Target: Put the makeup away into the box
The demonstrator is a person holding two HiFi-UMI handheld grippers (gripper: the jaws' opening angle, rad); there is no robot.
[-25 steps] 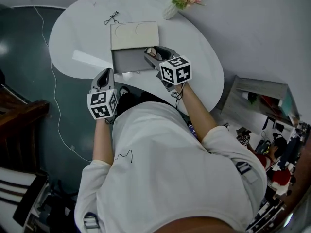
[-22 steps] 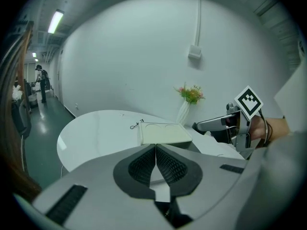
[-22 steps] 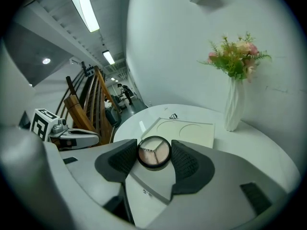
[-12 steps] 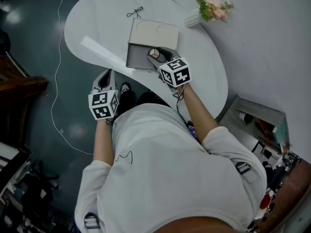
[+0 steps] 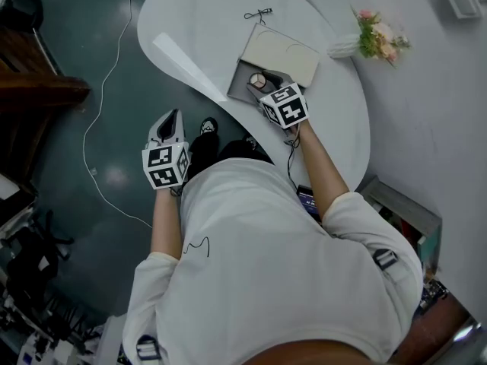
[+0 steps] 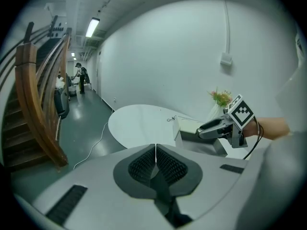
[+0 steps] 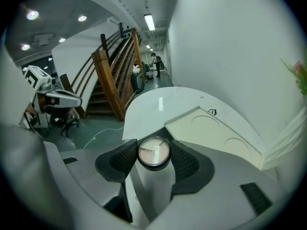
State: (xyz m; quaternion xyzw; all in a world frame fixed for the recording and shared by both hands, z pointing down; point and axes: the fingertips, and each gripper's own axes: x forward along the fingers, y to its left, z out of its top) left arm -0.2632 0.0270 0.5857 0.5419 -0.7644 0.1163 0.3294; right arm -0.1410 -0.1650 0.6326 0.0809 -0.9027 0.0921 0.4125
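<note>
Sitting between the jaws of the right gripper (image 7: 153,156), the round compact (image 7: 153,151) shows a clear lid over pale pink contents; both ribbed pads press against its sides. From the head view, the compact lies over the grey open half of the box (image 5: 245,82), whose cream lid (image 5: 281,52) is folded back flat on the white table (image 5: 205,21); whether the compact touches the box floor cannot be determined. An eyelash curler (image 5: 257,14) lies just beyond the lid, and a vase of flowers (image 5: 373,40) stands near the table's far edge. The left gripper (image 6: 155,164) is held off the table above the dark floor, its jaws fully together with nothing between them
</note>
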